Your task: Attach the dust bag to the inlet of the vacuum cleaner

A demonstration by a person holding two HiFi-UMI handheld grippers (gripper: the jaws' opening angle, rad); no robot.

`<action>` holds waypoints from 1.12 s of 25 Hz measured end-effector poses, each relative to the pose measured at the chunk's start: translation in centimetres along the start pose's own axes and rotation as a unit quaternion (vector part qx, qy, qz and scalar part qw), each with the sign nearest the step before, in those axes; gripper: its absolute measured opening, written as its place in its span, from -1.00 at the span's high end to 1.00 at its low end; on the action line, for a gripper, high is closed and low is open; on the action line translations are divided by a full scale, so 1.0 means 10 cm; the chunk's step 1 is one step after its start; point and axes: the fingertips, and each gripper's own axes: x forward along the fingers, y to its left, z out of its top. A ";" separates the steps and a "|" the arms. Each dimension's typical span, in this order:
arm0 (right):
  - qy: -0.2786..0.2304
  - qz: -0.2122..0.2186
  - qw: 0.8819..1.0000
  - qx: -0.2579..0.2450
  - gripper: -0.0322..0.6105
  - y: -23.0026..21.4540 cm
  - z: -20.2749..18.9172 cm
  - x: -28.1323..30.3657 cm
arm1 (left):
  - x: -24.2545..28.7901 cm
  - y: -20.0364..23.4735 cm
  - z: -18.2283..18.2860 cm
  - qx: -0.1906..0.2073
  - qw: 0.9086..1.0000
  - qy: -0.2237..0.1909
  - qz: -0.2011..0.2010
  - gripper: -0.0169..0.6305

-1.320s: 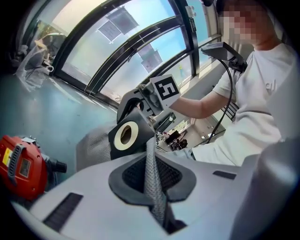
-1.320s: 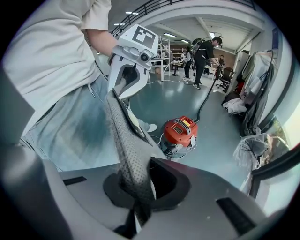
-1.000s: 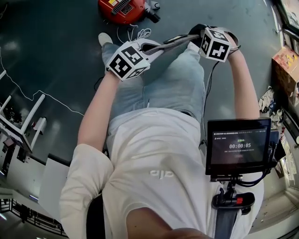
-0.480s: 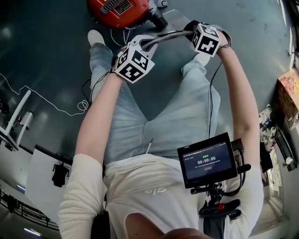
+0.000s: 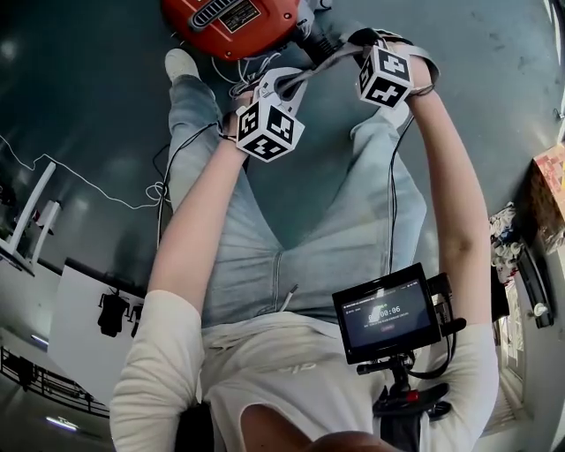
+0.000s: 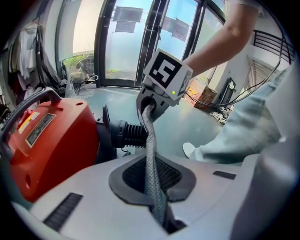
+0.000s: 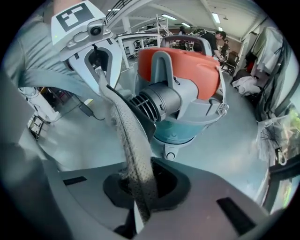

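Left tool [image 6: 161, 218] and right tool [image 7: 138, 211] pinch opposite dust bag [image 6: 151, 159] edges near the vacuum cleaner [image 7: 183, 98].

Head view: the red vacuum cleaner [image 5: 231, 22] is sliced off by the frame at 12 o'clock. The small print on the monitor [image 5: 386, 313], 5 o'clock, is too tiny to read. Left gripper view: the label [image 6: 40, 127] at 9 o'clock is a blur, and the dust bag [image 6: 151, 159] drops out of sight at 6 o'clock inside the pinched left hand-held gripper [image 6: 165, 224]. Right gripper view: that fabric covers part of the vacuum's ribbed collar [image 7: 147, 107].
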 end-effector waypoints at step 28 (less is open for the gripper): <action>0.016 0.006 0.999 0.046 0.84 -0.06 0.23 -0.08 | -0.05 0.14 -0.13 0.050 0.998 0.039 -0.017 0.90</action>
